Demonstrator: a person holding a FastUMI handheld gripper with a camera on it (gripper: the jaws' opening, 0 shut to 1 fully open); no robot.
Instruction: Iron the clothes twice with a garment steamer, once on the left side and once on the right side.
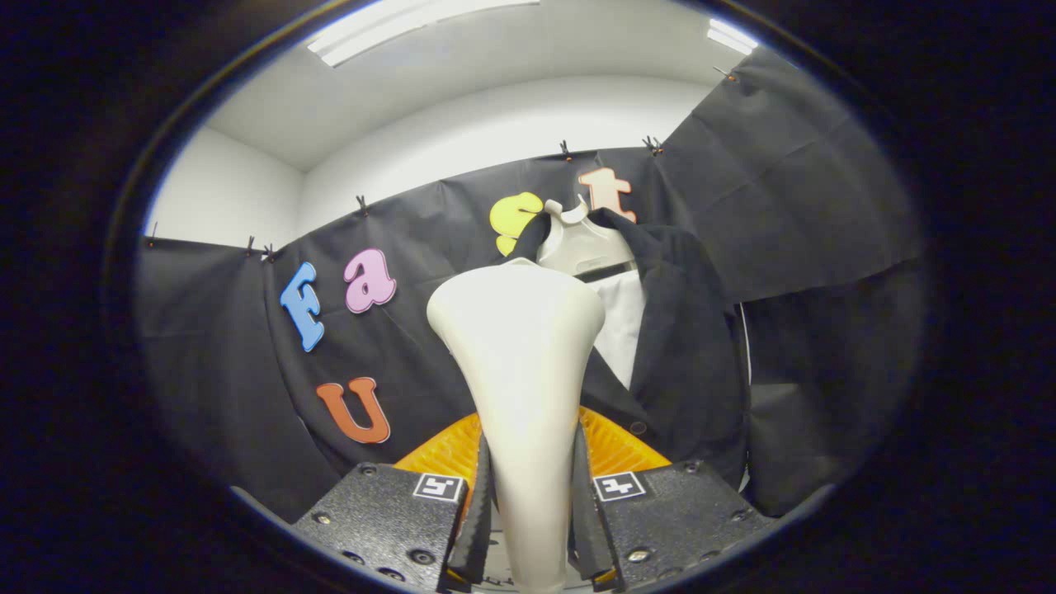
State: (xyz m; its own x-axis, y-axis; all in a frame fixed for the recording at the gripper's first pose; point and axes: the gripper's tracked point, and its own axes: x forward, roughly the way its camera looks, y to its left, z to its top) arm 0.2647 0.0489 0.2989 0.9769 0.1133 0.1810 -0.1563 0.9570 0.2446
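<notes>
My gripper [528, 511] is shut on the cream-white garment steamer [524, 346]; both black fingers [481, 511] press on its narrow handle. The steamer stands upright between the fingers, its wide head at the top. Just beyond it hangs a black jacket [685, 346] on a pale mannequin form [582, 239], with a white shirt front [623, 318] showing between the lapels. The steamer head covers the jacket's left side, so I cannot tell whether it touches the cloth.
The black cloth wall [825, 206] hangs behind the jacket and to both sides. An orange ribbed part [615, 450] of the gripper lies behind the fingers. A white wall and ceiling lights are above the cloth.
</notes>
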